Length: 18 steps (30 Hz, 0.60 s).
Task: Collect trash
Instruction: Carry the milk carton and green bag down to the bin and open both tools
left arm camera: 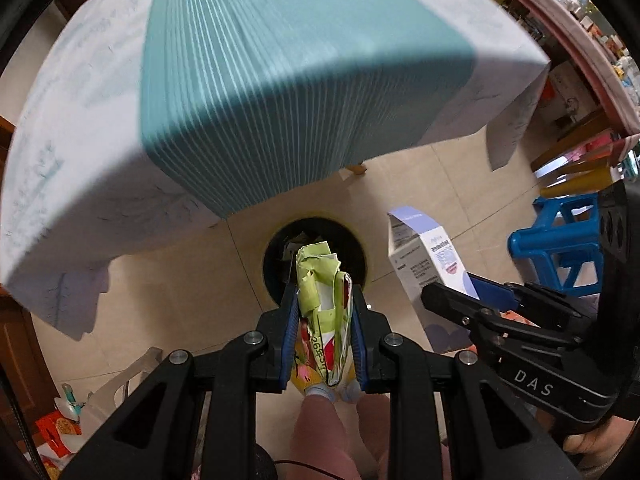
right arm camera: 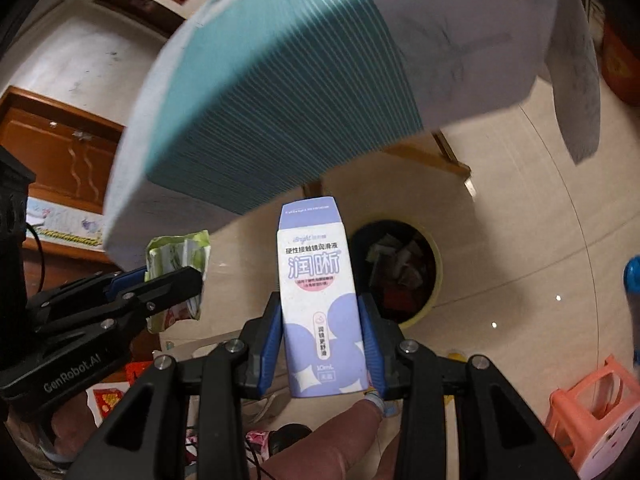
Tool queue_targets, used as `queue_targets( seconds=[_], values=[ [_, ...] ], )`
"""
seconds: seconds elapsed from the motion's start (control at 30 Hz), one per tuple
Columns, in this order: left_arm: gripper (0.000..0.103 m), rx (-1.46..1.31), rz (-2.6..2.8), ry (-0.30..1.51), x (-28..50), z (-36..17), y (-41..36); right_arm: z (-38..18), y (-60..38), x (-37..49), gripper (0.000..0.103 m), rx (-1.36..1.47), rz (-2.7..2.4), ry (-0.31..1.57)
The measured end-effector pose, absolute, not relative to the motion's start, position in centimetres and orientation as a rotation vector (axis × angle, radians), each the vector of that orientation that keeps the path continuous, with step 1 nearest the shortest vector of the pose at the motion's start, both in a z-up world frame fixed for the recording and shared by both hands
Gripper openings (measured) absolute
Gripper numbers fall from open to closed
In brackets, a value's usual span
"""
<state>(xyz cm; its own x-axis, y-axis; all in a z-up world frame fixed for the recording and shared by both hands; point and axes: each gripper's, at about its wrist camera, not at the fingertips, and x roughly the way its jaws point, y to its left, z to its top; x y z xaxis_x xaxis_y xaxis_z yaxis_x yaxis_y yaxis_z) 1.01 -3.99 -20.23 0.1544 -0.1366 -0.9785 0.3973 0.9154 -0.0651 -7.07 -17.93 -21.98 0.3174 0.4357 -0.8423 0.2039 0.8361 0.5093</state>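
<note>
Left gripper [left arm camera: 322, 320] clamped on crumpled green snack wrapper [left arm camera: 322, 300]; right gripper [right arm camera: 322, 328] clamped on purple-white carton [right arm camera: 320, 300]. Both above yellow-rimmed trash bin [left arm camera: 370, 264] on floor.

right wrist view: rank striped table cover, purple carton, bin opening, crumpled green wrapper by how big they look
1. striped table cover
2. purple carton, though it is nearest the camera
3. bin opening
4. crumpled green wrapper, partly hidden
</note>
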Motion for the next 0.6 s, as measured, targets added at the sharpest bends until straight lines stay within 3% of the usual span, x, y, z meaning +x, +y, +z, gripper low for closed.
queue_targets(
  seconds=[0.6],
  values=[
    [0.028, 0.180, -0.358, 1.391, 2.7, -35.6, -5.1, -36.3, -19.2, -5.7, 0.037, 0.656, 0.015, 1.327]
  ],
)
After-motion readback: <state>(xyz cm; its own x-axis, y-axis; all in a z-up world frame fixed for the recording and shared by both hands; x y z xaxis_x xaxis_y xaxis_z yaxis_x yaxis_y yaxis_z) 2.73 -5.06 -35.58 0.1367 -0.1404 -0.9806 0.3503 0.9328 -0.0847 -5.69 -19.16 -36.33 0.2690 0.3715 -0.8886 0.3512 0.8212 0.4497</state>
